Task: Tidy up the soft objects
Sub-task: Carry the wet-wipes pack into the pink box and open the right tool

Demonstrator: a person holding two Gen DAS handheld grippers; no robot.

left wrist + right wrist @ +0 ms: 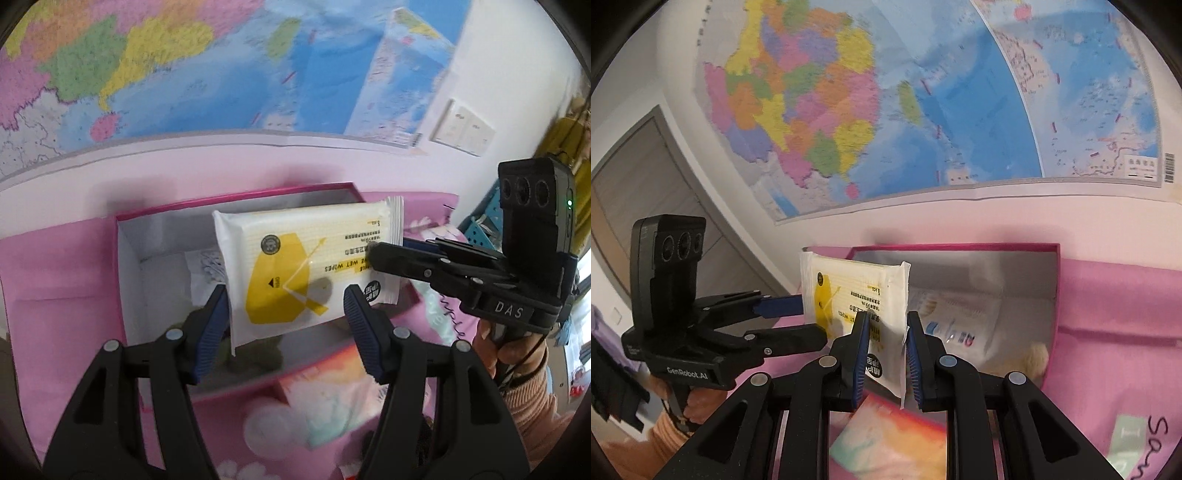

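A white and yellow pack of wet wipes is held in the air above an open pink-rimmed box. My right gripper is shut on the pack's end; in the left wrist view it comes in from the right. My left gripper is open, its fingers either side of the pack's near edge, apparently not pressing it. In the right wrist view the left gripper reaches the pack from the left. Inside the box lie a white packet and a beige plush item.
The box rests on a pink cloth against a wall with a large coloured map. A colourful soft pack lies in front of the box. A door stands at the left.
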